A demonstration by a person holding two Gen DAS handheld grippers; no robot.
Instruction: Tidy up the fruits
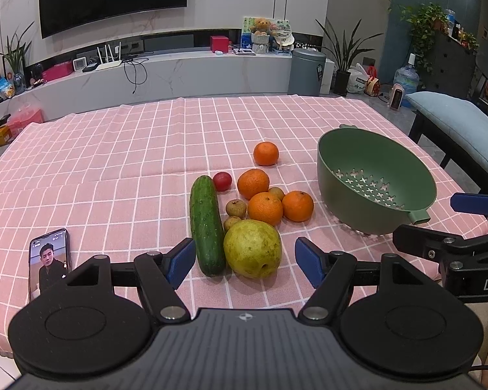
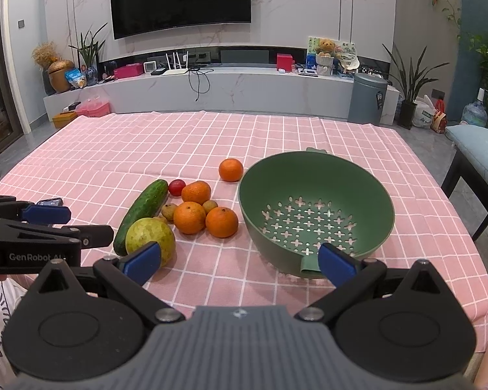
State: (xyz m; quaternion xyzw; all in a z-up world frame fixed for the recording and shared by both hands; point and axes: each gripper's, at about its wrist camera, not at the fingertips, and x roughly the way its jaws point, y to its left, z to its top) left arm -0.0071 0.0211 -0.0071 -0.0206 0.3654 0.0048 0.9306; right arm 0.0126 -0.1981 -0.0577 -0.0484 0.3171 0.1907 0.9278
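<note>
On the pink checked cloth lie a cucumber [image 1: 206, 226], a green pear [image 1: 252, 249], several oranges [image 1: 265, 208], a red tomato [image 1: 222, 181] and small brown fruits [image 1: 236, 208]. One orange [image 1: 265, 153] sits apart, farther back. An empty green colander bowl [image 1: 374, 178] stands to their right. My left gripper [image 1: 245, 261] is open, just in front of the pear and cucumber. My right gripper [image 2: 239, 260] is open and empty, between the pear [image 2: 149, 235] and the bowl [image 2: 315, 214], near the bowl's front handle.
A phone [image 1: 48, 261] with a lit screen lies at the front left of the table. A cushioned bench [image 1: 462, 123] stands beyond the table's right edge. A TV console and a grey bin [image 1: 307, 71] stand behind the table.
</note>
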